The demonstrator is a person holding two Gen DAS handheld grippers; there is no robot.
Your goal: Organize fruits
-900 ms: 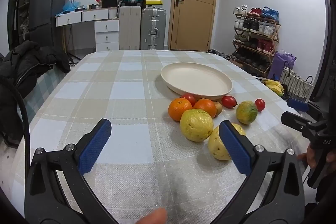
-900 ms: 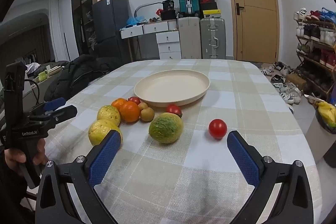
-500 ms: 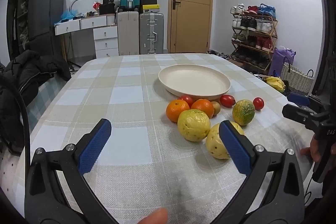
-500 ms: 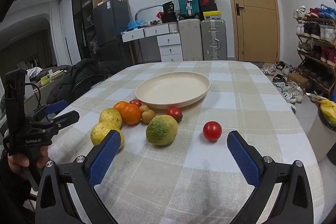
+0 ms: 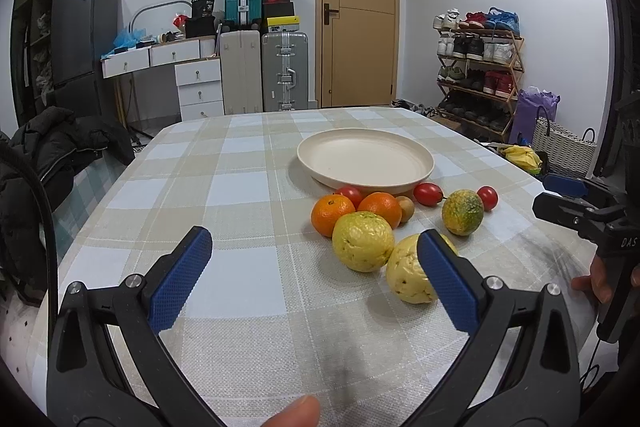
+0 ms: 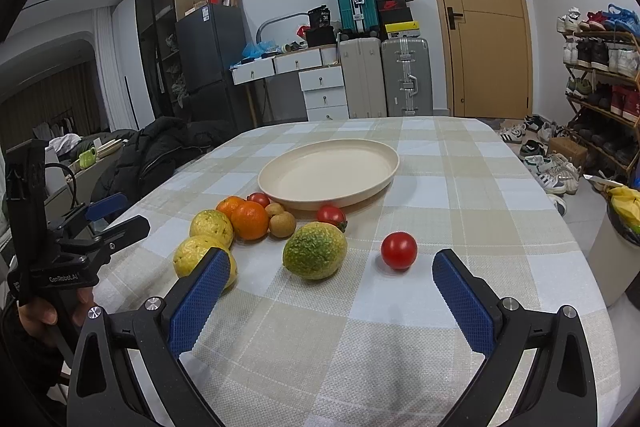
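A cream plate sits empty mid-table. In front of it lies a cluster of fruit: two oranges, two yellow bumpy fruits, a green-yellow fruit, small brown fruits and red tomatoes. My left gripper is open, held above the cloth, with the nearest yellow fruit behind its right finger. My right gripper is open, short of the green-yellow fruit and the lone tomato.
The checked tablecloth covers the table, with its edge close at right. A dark jacket lies over a chair at left. Suitcases, drawers, a door and a shoe rack line the far wall.
Both views have tilted upward a little, so the fruit and plate sit lower in frame. Both grippers stay open and nothing on the table has moved.
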